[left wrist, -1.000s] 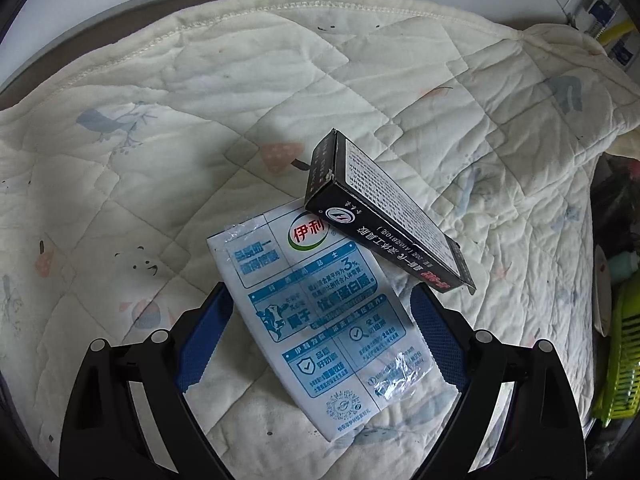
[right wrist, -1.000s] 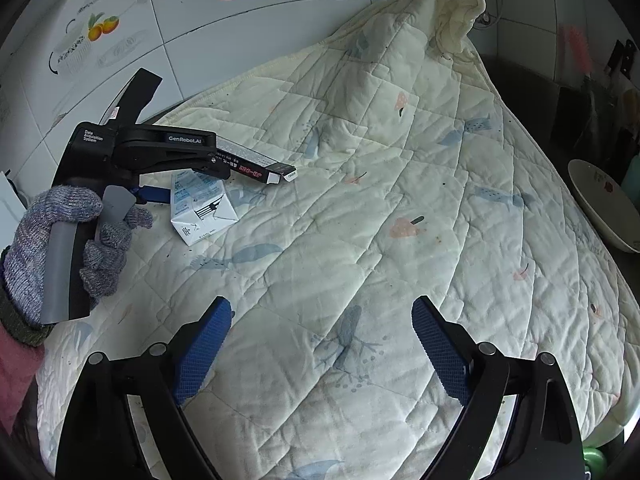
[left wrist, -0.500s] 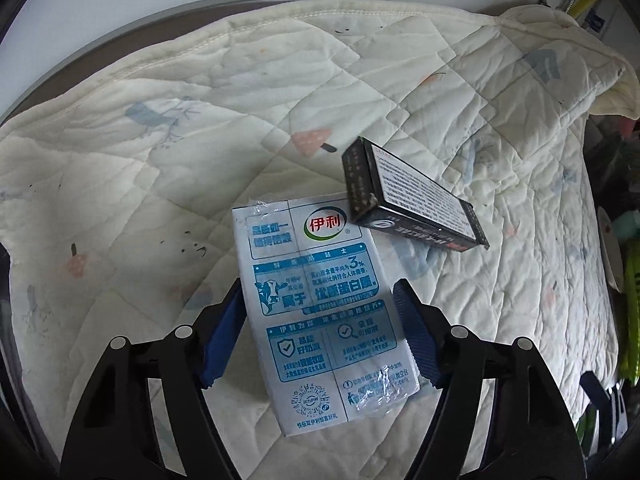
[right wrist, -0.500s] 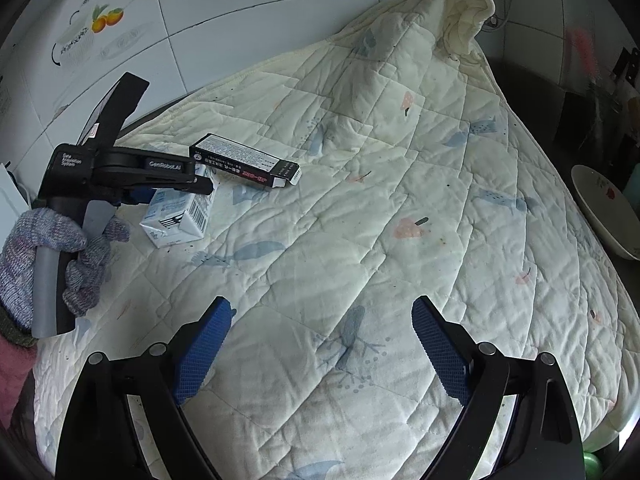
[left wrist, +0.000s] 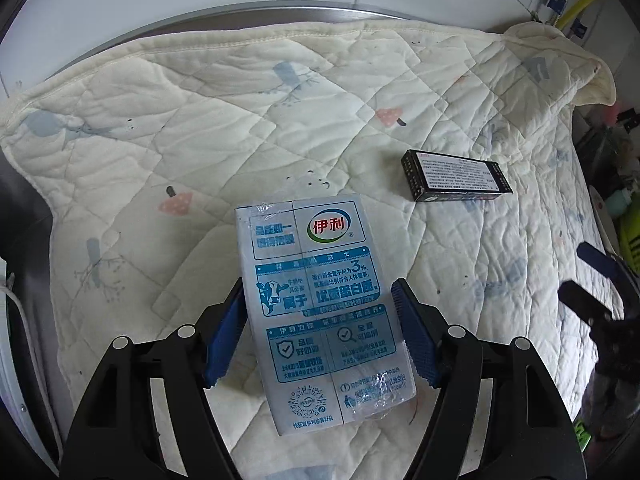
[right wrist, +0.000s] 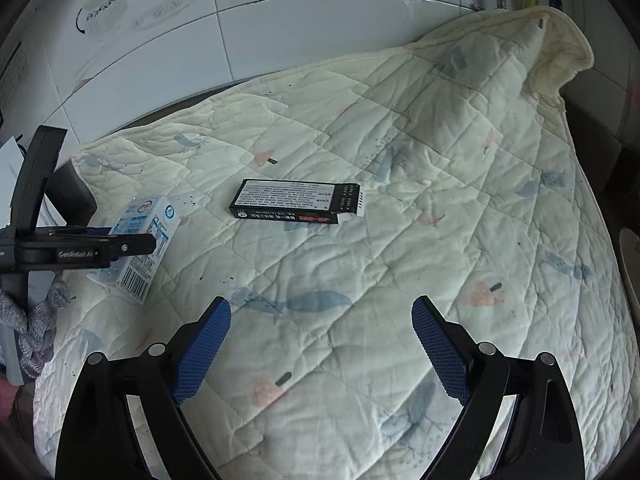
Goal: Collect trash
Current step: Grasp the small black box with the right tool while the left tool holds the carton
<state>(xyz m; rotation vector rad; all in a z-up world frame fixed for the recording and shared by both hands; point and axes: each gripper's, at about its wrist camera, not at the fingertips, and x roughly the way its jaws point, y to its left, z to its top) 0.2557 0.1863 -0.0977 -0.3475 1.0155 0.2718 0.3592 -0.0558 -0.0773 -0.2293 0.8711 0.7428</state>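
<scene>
Blue-white milk carton, black box, cream quilt.

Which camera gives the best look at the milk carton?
The left wrist view: the milk carton fills the centre, printed face readable, between the left gripper pads. The right wrist view shows it small at the left edge, partly hidden by that gripper.

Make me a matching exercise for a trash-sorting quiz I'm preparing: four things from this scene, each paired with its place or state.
Things:
1. milk carton
2. black box
3. right tongs
4. quilt

Places or states:
A. spread out, printed with birds and mushrooms
B. open, with nothing between the pads
C. lying flat on the quilt, apart from the other trash
D. clamped between the pads of the left tongs

Pairs: 1-D, 2-C, 3-B, 4-A
</scene>
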